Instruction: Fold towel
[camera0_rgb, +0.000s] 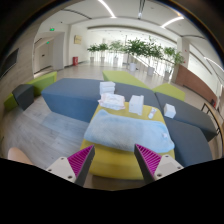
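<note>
A light blue towel (128, 128) lies spread flat on a yellow table (112, 160), just beyond my fingers. My gripper (114, 160) hovers above the table's near edge. Its two fingers, with magenta pads (80, 160), stand wide apart and hold nothing. The towel's near edge lies a little ahead of the fingertips.
White folded cloths or boxes (112, 98) sit at the table's far end. Grey sofa sections (70, 95) surround the table, with another (195, 120) to the right. Green plants (135, 48) line the back of the hall. A dark chair (22, 96) stands on the left.
</note>
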